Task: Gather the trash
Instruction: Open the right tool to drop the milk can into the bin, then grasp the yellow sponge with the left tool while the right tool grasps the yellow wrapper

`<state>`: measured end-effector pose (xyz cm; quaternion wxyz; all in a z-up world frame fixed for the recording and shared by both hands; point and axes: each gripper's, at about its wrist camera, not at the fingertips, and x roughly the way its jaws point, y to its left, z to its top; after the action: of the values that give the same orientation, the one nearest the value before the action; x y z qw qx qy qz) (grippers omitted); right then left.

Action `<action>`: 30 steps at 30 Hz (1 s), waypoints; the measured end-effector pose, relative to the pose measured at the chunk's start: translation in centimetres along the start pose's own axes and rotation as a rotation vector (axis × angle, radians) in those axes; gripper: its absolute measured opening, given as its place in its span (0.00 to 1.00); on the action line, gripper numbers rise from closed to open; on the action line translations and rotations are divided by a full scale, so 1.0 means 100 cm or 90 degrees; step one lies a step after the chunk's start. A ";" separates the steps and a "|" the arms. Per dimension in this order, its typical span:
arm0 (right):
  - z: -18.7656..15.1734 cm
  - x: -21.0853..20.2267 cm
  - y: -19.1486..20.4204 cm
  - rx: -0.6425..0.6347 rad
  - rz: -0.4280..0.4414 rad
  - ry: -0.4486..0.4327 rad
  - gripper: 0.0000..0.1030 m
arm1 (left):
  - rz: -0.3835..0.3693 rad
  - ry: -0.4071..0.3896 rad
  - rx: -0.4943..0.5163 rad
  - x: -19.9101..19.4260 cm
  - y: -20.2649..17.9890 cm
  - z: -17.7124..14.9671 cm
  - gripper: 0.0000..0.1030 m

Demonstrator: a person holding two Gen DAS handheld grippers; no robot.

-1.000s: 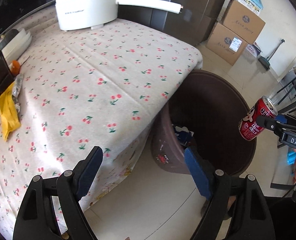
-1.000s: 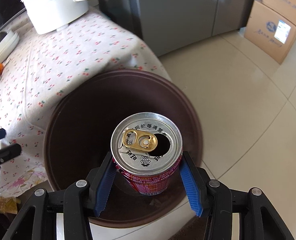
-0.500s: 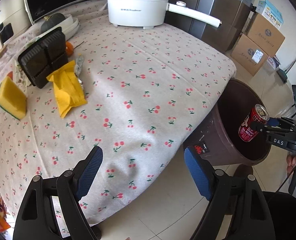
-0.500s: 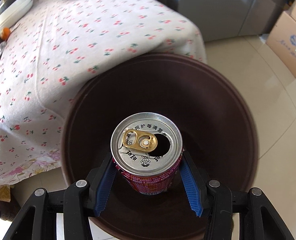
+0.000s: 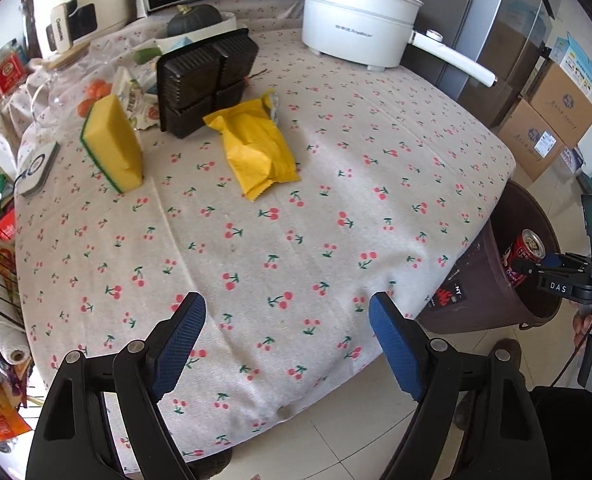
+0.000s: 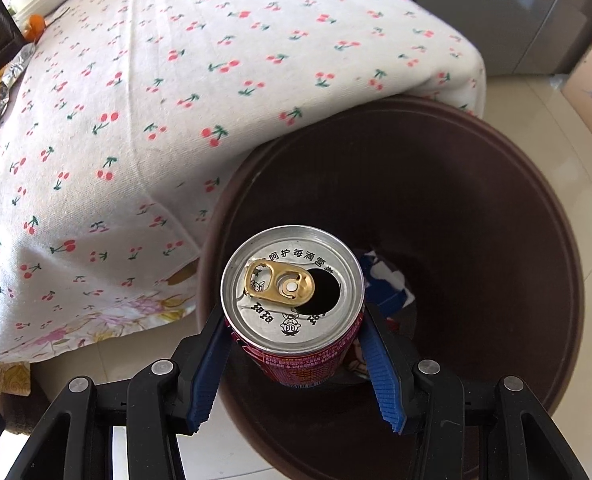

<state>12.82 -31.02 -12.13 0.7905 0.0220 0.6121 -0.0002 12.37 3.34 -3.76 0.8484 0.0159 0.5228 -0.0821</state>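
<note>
My right gripper is shut on a red drink can with an opened silver top, and holds it upright over the mouth of a brown trash bin beside the table. The can and bin also show at the right of the left wrist view. Blue and white trash lies at the bin's bottom. My left gripper is open and empty above the table's near edge. A yellow wrapper lies on the cherry-print tablecloth farther in.
On the table stand a white electric pot, a black tray, a yellow sponge, a glass jar and a pumpkin. Cardboard boxes sit on the floor at the right. A fridge stands behind the bin.
My left gripper has pulled back and up from the bin, so the table top with the wrapper and sponge is in view. My right gripper has carried the can lower, towards the bin's near-left rim.
</note>
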 end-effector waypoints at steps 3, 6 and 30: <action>0.001 0.004 0.005 0.010 0.007 0.002 0.58 | 0.006 -0.003 -0.017 -0.003 0.018 -0.004 0.83; 0.005 -0.001 0.008 0.016 0.012 -0.012 0.71 | 0.011 -0.006 -0.037 -0.006 0.035 -0.008 0.83; 0.050 -0.065 0.078 -0.001 0.078 -0.145 0.85 | 0.045 -0.028 -0.224 -0.002 0.132 0.003 0.83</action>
<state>16.28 -23.60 -4.31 0.8532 0.0583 0.5162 0.0463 14.62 16.37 -4.17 0.8515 -0.1164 0.5097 0.0405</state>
